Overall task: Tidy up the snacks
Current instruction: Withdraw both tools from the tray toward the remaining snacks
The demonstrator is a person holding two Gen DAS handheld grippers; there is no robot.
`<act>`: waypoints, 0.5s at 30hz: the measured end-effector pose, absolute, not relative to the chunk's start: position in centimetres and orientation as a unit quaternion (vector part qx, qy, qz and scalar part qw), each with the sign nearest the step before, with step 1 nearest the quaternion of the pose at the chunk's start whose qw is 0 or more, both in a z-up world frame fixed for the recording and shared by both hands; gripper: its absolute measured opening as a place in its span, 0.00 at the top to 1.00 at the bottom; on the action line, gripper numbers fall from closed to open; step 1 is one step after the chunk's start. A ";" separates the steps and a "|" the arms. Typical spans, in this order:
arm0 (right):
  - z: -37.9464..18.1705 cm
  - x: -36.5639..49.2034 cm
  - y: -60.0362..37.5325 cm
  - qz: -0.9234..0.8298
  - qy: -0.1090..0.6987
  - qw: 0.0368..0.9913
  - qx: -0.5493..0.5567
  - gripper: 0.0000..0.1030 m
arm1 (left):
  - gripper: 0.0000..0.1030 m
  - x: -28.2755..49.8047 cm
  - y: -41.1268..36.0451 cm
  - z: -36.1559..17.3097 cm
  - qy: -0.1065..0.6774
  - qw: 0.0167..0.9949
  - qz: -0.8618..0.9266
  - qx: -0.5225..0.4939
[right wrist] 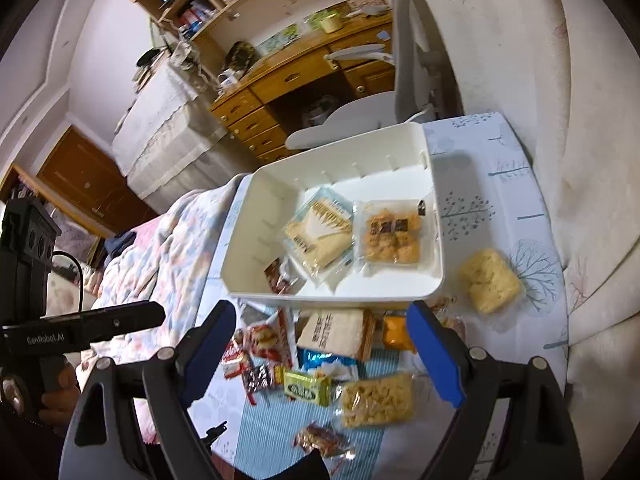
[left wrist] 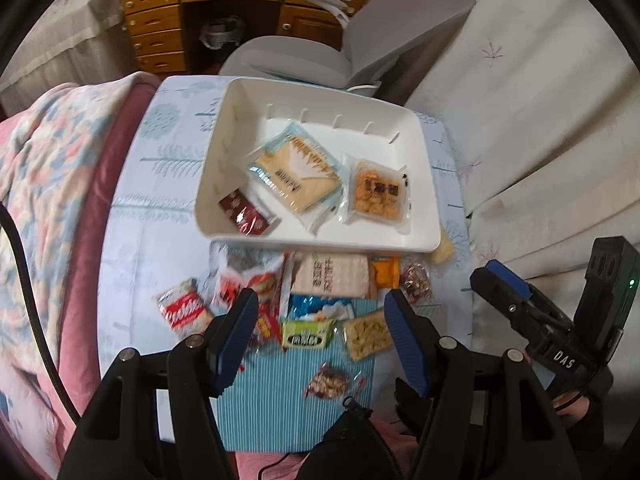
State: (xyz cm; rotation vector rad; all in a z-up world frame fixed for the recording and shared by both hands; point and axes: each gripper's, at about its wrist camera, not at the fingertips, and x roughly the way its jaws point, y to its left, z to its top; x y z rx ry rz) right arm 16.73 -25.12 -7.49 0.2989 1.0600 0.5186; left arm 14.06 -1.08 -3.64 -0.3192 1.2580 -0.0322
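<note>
A white tray point(left wrist: 320, 242) on the pale tablecloth holds a cracker packet point(left wrist: 296, 172), an orange snack packet point(left wrist: 378, 194) and a dark red packet point(left wrist: 246, 214). In front of it lies a pile of loose snacks: a red-and-white packet point(left wrist: 182, 308), a beige packet point(left wrist: 332, 276), a green packet point(left wrist: 306, 334) and a yellow puffed packet point(left wrist: 366, 338). My left gripper point(left wrist: 322, 296) hovers open above this pile with nothing between its fingers. My right gripper point(right wrist: 320, 308) is also open and empty, above the tray's near rim point(right wrist: 332, 300). A yellow packet point(right wrist: 490, 280) lies right of the tray.
A small nut packet point(left wrist: 326, 384) lies on the striped mat point(left wrist: 280, 400) nearest me. A quilt point(left wrist: 52, 184) covers the left side, and white bedding point(left wrist: 520, 120) the right. A grey chair point(left wrist: 360, 48) and a wooden desk point(left wrist: 168, 20) stand behind the table.
</note>
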 end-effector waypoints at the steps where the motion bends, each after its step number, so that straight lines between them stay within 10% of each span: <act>1: -7.5 16.5 -25.1 0.248 0.499 0.818 0.139 0.15 | 0.38 13.5 -1.1 -3.6 0.585 0.797 -0.008 -0.151; 15: -9.3 12.8 -24.1 0.301 0.535 0.781 0.113 0.15 | 0.38 4.9 -0.9 -4.7 0.582 0.786 0.054 -0.201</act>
